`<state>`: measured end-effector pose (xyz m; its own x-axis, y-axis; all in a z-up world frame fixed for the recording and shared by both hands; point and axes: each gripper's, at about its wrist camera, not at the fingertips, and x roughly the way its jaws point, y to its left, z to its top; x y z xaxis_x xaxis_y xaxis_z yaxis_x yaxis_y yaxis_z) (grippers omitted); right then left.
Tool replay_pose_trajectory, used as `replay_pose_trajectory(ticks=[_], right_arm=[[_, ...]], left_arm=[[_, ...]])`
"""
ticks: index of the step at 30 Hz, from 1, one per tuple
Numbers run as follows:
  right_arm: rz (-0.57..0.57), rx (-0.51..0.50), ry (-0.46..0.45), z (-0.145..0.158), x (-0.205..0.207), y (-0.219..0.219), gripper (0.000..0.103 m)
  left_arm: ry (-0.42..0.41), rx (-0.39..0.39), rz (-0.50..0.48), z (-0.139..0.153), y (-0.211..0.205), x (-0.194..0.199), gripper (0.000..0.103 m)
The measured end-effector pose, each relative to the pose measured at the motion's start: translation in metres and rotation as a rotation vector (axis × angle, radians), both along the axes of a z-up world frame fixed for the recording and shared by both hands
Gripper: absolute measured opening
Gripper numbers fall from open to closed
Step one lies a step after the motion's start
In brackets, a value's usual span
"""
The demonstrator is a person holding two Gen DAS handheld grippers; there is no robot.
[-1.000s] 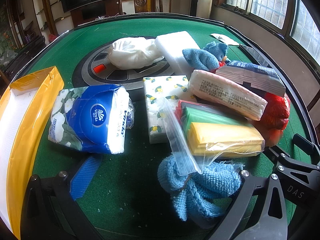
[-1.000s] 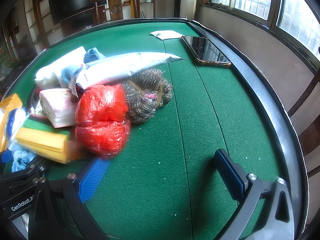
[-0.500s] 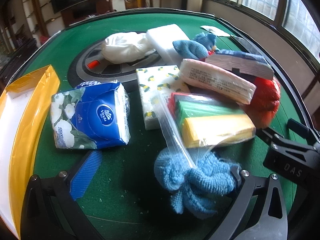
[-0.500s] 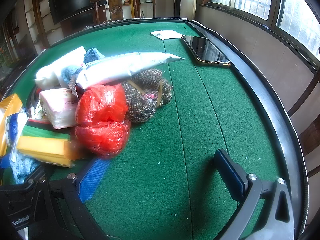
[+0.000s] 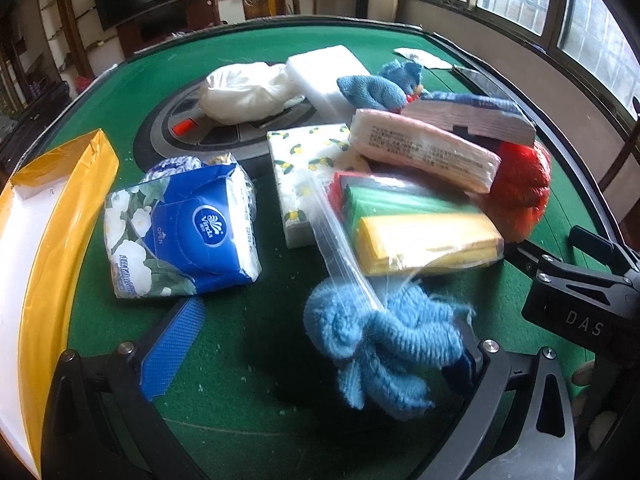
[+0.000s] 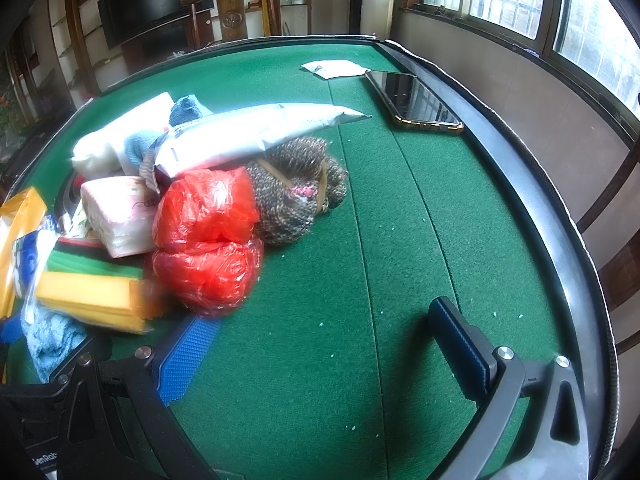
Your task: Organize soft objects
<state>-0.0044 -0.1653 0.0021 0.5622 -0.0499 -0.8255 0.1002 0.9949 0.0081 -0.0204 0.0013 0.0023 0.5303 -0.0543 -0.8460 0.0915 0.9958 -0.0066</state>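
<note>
A heap of soft goods lies on the green felt table (image 5: 248, 392). It holds a blue tissue pack (image 5: 180, 232), a floral napkin pack (image 5: 304, 160), a pink tissue pack (image 5: 424, 152), a clear bag of yellow and green sponges (image 5: 420, 228) and a red plastic bundle (image 5: 520, 188). My left gripper (image 5: 320, 332) is open. A light blue knitted cloth (image 5: 384, 340) lies between its fingers, against the right one, under the bag's flap. My right gripper (image 6: 320, 340) stands open over bare felt, beside the red bundle (image 6: 208, 240).
A yellow box (image 5: 52, 216) with a white inside sits at the left edge. Behind the heap lie a white cloth (image 5: 248, 92), a white foam block (image 5: 328, 72) and a blue knit toy (image 5: 376, 88). A brown yarn bundle (image 6: 296, 196), phone (image 6: 412, 100) and paper (image 6: 336, 68) lie to the right.
The left wrist view has drawn back and up a little, so the heap sits farther off. The blue cloth stays by the right finger. The right gripper has hardly moved.
</note>
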Motion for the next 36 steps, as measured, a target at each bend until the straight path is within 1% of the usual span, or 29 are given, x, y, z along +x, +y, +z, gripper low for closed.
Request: replay_pose_trajectory(ticks=[2, 4, 8, 10, 11, 13, 14, 16, 17, 19, 20, 21, 22, 23, 24, 25, 26, 27, 28, 29, 30, 32, 35, 36], right_arm=[[0.007, 0.005, 0.042, 0.0, 0.0, 0.0, 0.102], [-0.018, 0.008, 0.065, 0.001, -0.006, 0.0, 0.102], [-0.006, -0.002, 0.075, 0.001, -0.012, 0.004, 0.102], [-0.001, -0.002, 0.062, 0.001, -0.015, 0.005, 0.102], [0.013, -0.002, 0.072, 0.001, -0.016, 0.006, 0.102], [0.014, 0.001, 0.104, 0.002, -0.017, 0.006, 0.101], [0.0, 0.003, 0.109, 0.006, -0.021, 0.004, 0.101], [-0.023, 0.002, 0.054, 0.022, -0.032, -0.001, 0.101], [-0.028, -0.01, 0.023, 0.033, -0.038, -0.002, 0.101], [-0.033, -0.035, -0.069, 0.062, -0.05, -0.003, 0.101], [-0.04, -0.058, -0.161, 0.086, -0.061, -0.002, 0.101], [-0.047, -0.078, -0.276, 0.111, -0.075, 0.0, 0.102], [-0.049, -0.085, -0.359, 0.127, -0.084, 0.002, 0.102], [-0.034, -0.068, -0.485, 0.147, -0.098, 0.003, 0.102], [0.001, -0.016, -0.556, 0.156, -0.104, 0.002, 0.102], [0.031, 0.028, -0.57, 0.157, -0.098, -0.002, 0.102], [0.046, 0.058, -0.519, 0.153, -0.086, -0.003, 0.102], [0.029, 0.054, -0.458, 0.145, -0.071, -0.003, 0.102], [0.011, 0.046, -0.441, 0.137, -0.063, -0.004, 0.102], [-0.017, 0.031, -0.443, 0.125, -0.053, -0.006, 0.102], [-0.035, 0.012, -0.447, 0.118, -0.049, -0.005, 0.102], [-0.082, -0.034, -0.454, 0.096, -0.044, -0.01, 0.102], [-0.164, -0.023, -0.458, 0.071, -0.042, -0.026, 0.102], [-0.177, -0.012, -0.422, 0.069, -0.041, -0.03, 0.102]], left_arm=[[0.012, -0.001, -0.012, 0.001, 0.001, -0.005, 0.103], [0.01, 0.001, -0.005, 0.001, 0.002, -0.007, 0.103], [0.009, 0.009, 0.005, 0.0, 0.002, -0.009, 0.103], [0.011, 0.007, -0.004, 0.001, 0.001, -0.009, 0.103], [0.011, 0.0, -0.012, 0.001, 0.001, -0.009, 0.103], [-0.001, -0.023, -0.025, 0.004, 0.003, -0.013, 0.095], [-0.024, -0.05, -0.032, 0.011, 0.007, -0.019, 0.091], [-0.082, -0.069, -0.033, 0.026, 0.013, -0.032, 0.091], [-0.128, -0.072, -0.03, 0.038, 0.019, -0.039, 0.091], [-0.235, -0.075, -0.013, 0.069, 0.036, -0.056, 0.091], [-0.279, -0.08, -0.001, 0.082, 0.044, -0.063, 0.091], [-0.346, -0.09, 0.016, 0.099, 0.056, -0.072, 0.092], [-0.417, -0.096, 0.024, 0.113, 0.067, -0.079, 0.092], [-0.48, -0.079, 0.027, 0.123, 0.075, -0.084, 0.097], [-0.508, -0.06, 0.022, 0.127, 0.082, -0.086, 0.102], [-0.498, -0.061, 0.014, 0.127, 0.089, -0.082, 0.102], [-0.445, -0.071, 0.017, 0.122, 0.098, -0.077, 0.102], [-0.384, -0.089, 0.039, 0.116, 0.108, -0.071, 0.102], [-0.333, -0.12, 0.065, 0.109, 0.118, -0.068, 0.102], [-0.293, -0.155, 0.092, 0.101, 0.13, -0.068, 0.102], [-0.283, -0.16, 0.107, 0.097, 0.135, -0.07, 0.102], [-0.277, -0.134, 0.13, 0.092, 0.144, -0.078, 0.102], [-0.288, -0.108, 0.128, 0.095, 0.145, -0.083, 0.102], [-0.291, -0.103, 0.128, 0.095, 0.145, -0.082, 0.102]])
